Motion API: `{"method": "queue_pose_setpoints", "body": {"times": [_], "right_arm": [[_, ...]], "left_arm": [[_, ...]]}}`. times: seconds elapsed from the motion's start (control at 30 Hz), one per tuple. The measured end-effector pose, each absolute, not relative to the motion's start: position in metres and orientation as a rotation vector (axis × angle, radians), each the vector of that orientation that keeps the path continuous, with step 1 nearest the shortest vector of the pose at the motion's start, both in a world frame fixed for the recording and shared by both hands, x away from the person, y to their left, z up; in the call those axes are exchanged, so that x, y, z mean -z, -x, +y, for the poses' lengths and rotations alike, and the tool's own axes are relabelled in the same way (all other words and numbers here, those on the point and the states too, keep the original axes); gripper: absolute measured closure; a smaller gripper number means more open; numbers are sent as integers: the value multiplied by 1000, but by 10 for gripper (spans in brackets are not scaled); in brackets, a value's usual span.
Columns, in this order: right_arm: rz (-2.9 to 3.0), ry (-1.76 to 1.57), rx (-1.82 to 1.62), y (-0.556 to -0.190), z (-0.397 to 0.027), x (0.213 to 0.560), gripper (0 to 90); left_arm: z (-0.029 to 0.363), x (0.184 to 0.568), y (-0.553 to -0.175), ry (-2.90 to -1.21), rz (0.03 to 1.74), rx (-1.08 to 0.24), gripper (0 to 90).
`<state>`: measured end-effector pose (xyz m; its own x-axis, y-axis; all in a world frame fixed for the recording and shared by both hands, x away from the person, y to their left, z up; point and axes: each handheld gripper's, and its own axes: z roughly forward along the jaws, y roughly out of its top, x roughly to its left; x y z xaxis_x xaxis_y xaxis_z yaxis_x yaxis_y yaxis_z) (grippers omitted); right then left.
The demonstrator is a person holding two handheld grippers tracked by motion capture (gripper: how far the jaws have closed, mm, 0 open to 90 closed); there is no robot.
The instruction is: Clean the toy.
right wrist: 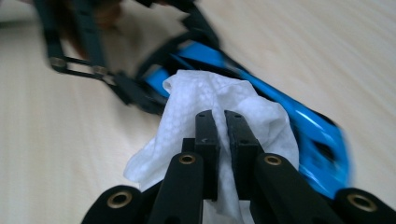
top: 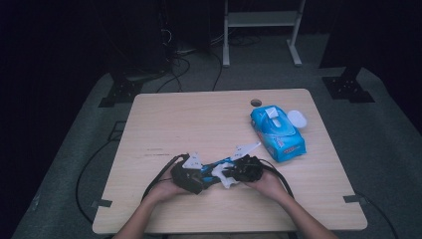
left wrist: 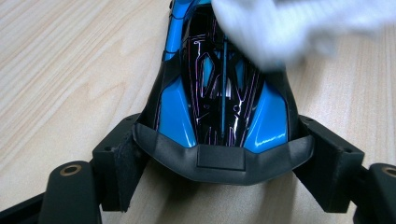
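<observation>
Toy car (left wrist: 219, 100), blue and black with a glossy shell, lies on the wooden table (top: 199, 119) near the front edge, at about 6 o'clock in the high view. Left gripper (left wrist: 219, 156) is clamped on one end of the car: in the left gripper view both black pads press the car's dark grey bumper from either side, jaws partly spread to the body's width. Right gripper (right wrist: 223, 126) has its jaws almost together, pinching a crumpled white wet wipe (right wrist: 210, 100); the cloth bulges out around and beyond the fingertips. In the right gripper view the wipe rests on the car's upper surface, with the blue shell running off toward 4 o'clock; this view is motion-blurred. In the high view the two grippers meet nose to nose over the car. A blue pack of wipes (top: 276, 133) sits at about 2 o'clock from the car, well apart, with a small white lid (top: 297, 118) just beside it.
</observation>
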<state>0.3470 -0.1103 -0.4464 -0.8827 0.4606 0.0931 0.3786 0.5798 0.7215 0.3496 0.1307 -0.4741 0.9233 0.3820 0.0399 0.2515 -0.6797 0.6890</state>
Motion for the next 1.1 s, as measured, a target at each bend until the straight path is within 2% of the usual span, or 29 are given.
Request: {"method": "queue_pose_setpoints", "body": {"times": [0.13, 0.43, 0.67, 0.9, 1.1], "right_arm": [[2691, -749, -1202, -352, -114, 445, 844], [2780, -593, -1237, -350, -60, 444, 843], [2758, -688, -1232, -359, -74, 438, 844], [2825, -572, -1257, -351, -40, 445, 842], [2778, -670, -1279, -361, -53, 440, 844]], "left_arm": [[129, 474, -349, -2349, 451, -239, 236], [130, 474, -349, -2349, 455, -235, 236], [129, 474, -348, -2347, 454, -241, 236], [129, 474, -349, -2350, 457, -238, 236], [128, 475, -349, -2344, 451, -243, 236]]}}
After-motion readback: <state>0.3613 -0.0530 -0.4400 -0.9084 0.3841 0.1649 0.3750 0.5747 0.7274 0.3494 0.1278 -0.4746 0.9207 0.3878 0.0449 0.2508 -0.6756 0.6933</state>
